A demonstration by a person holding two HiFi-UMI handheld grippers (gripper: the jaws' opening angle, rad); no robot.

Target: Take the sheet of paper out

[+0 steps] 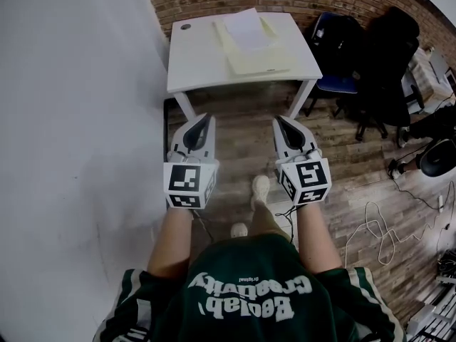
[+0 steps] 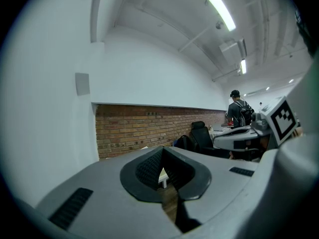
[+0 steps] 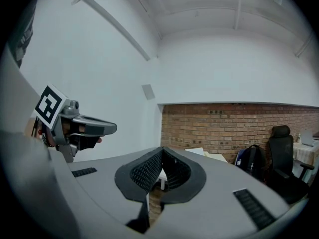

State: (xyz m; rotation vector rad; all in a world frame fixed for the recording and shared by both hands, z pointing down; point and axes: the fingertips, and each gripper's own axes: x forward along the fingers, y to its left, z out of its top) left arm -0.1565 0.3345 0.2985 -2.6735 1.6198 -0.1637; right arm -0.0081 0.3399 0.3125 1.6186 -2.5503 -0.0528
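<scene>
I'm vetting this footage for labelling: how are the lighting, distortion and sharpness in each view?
Head view: even light, fisheye bending at the edges, the pale paper barely stands out from the white table. Left gripper view: dark round vignette, the ceiling strip light glares. Right gripper view: same vignette, flat light, brick wall sharp.

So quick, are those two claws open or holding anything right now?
Left gripper: closed, holding nothing.
Right gripper: closed, holding nothing.

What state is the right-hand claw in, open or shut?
Shut. In its own view the right gripper has its jaws meeting at the tips, nothing between them. It is held short of the table.
</scene>
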